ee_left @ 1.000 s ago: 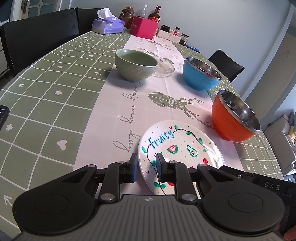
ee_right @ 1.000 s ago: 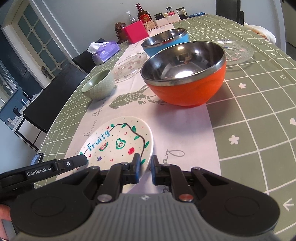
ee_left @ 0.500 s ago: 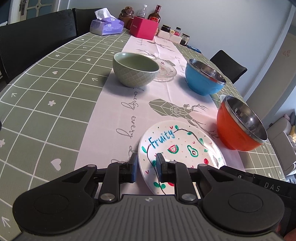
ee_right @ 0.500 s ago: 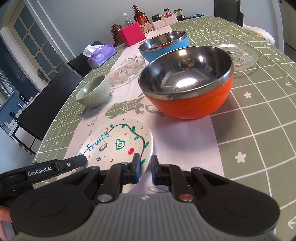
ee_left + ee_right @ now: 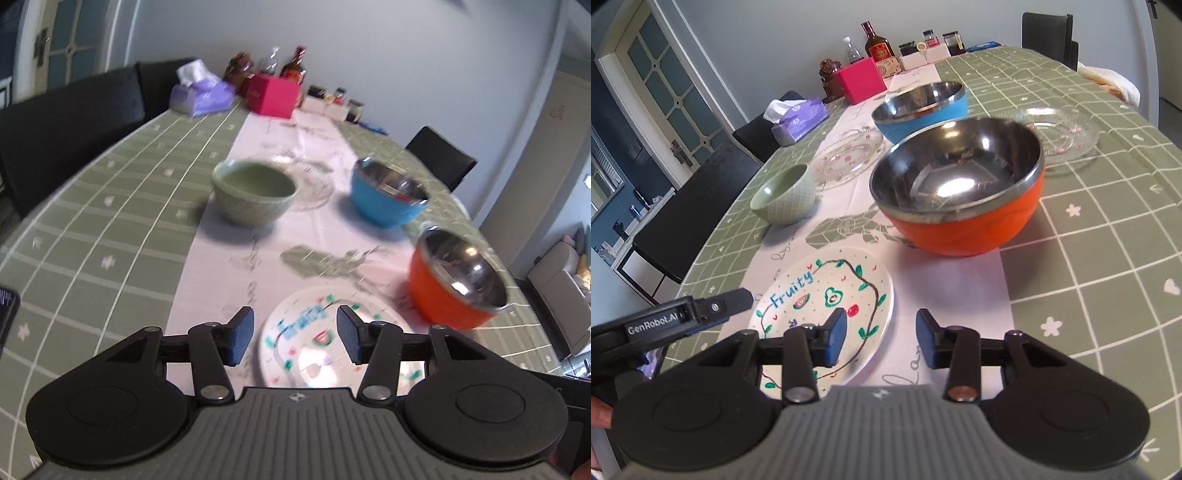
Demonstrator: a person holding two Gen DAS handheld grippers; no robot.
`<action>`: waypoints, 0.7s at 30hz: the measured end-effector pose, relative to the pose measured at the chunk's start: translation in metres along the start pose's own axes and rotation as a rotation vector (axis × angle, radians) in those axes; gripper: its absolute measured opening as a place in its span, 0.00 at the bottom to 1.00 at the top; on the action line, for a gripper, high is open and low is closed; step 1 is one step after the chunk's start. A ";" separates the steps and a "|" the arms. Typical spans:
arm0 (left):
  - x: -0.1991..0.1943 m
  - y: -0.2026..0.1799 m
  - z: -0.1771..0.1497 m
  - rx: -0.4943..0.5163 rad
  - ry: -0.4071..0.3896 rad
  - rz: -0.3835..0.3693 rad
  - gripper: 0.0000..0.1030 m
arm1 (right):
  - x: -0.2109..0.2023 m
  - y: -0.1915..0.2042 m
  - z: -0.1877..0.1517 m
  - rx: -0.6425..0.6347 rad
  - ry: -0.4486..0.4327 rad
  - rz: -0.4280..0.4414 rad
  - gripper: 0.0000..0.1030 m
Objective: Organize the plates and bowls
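A white "Fruity" plate (image 5: 314, 332) (image 5: 827, 295) lies on the white table runner at the near edge. My left gripper (image 5: 295, 338) is open above its near side, holding nothing. My right gripper (image 5: 881, 338) is open over the plate's right rim, empty. An orange steel-lined bowl (image 5: 960, 192) (image 5: 458, 284) stands just beyond the plate. A blue bowl (image 5: 923, 107) (image 5: 388, 199) stands behind it. A green ceramic bowl (image 5: 255, 195) (image 5: 785, 199) sits to the left. Two clear glass plates (image 5: 849, 155) (image 5: 1060, 133) lie farther back.
The table has a green checked cloth (image 5: 1108, 240). At the far end stand a pink box (image 5: 862, 85), a purple tissue pack (image 5: 799, 120), bottles and jars (image 5: 879, 48). Black chairs (image 5: 66, 122) line the left side; another chair (image 5: 439, 158) stands at the right.
Both grippers have opened from shut. The left wrist view is now blurred and has lifted and drawn back a little; the dishes have not moved.
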State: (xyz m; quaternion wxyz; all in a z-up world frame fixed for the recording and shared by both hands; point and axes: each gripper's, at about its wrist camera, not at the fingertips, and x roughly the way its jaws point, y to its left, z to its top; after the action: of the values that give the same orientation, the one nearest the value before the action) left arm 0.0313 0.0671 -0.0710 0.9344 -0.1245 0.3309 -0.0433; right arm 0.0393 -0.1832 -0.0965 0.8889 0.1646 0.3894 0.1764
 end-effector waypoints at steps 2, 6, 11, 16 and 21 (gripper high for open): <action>-0.008 -0.011 0.012 0.031 -0.024 -0.036 0.58 | -0.013 0.000 0.007 -0.011 -0.027 0.004 0.42; -0.015 -0.037 0.040 0.093 -0.038 -0.125 0.58 | -0.042 -0.002 0.028 -0.040 -0.101 -0.009 0.47; -0.006 -0.074 0.075 0.163 -0.009 -0.249 0.58 | -0.070 -0.015 0.066 -0.025 -0.186 -0.043 0.53; 0.019 -0.110 0.107 0.215 0.046 -0.337 0.58 | -0.086 -0.033 0.106 -0.009 -0.248 -0.110 0.62; 0.064 -0.140 0.126 0.277 0.132 -0.322 0.58 | -0.089 -0.054 0.139 0.022 -0.278 -0.155 0.65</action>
State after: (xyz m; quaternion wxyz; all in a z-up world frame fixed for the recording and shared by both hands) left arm 0.1606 -0.0534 0.0209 0.9000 -0.0433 0.3580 -0.2450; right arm 0.0974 -0.2915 0.0266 0.9433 0.1665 0.2763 0.0784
